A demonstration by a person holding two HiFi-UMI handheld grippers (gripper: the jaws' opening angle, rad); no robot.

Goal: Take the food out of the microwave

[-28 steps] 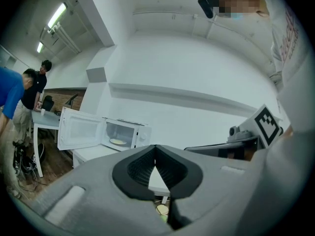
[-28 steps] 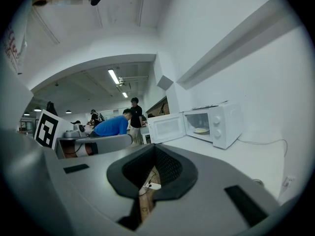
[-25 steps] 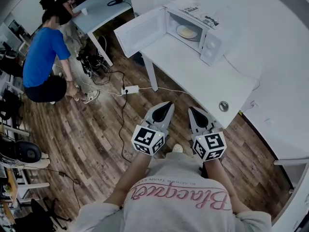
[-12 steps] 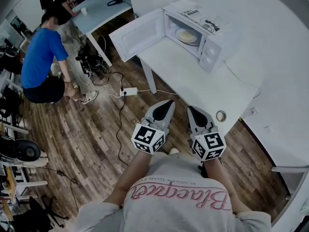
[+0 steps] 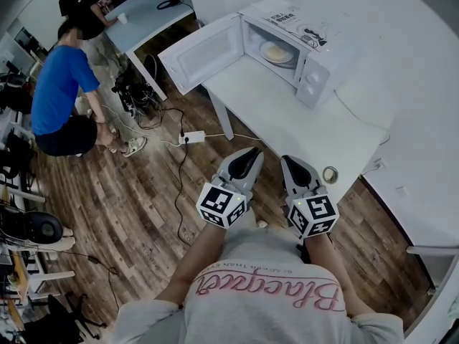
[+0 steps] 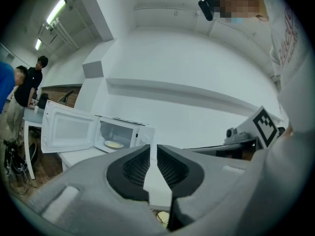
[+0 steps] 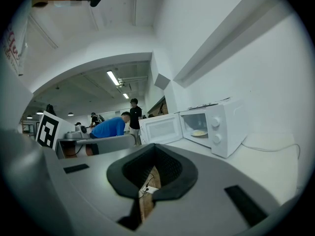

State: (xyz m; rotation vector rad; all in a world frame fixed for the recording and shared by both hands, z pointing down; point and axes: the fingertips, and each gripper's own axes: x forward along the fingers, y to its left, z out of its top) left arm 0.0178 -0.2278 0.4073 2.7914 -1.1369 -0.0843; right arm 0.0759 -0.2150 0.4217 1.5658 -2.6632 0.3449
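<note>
Table (image 5: pixel 287 124) edge has come nearer both tongs since a second ago. Food (image 5: pixel 275 51) sits inside the microwave (image 5: pixel 308 49), door (image 5: pixel 204 52) swung open, well ahead of them. Right gripper (image 5: pixel 292 167) pressed together, empty. Left gripper (image 5: pixel 247 160) all but together with a hairline slit, empty.

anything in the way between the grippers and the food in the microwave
Nothing visible does. The door is swung open, the food shows inside, and the table from there to the left gripper and right gripper is bare, bar a small round thing beside the right one.
</note>
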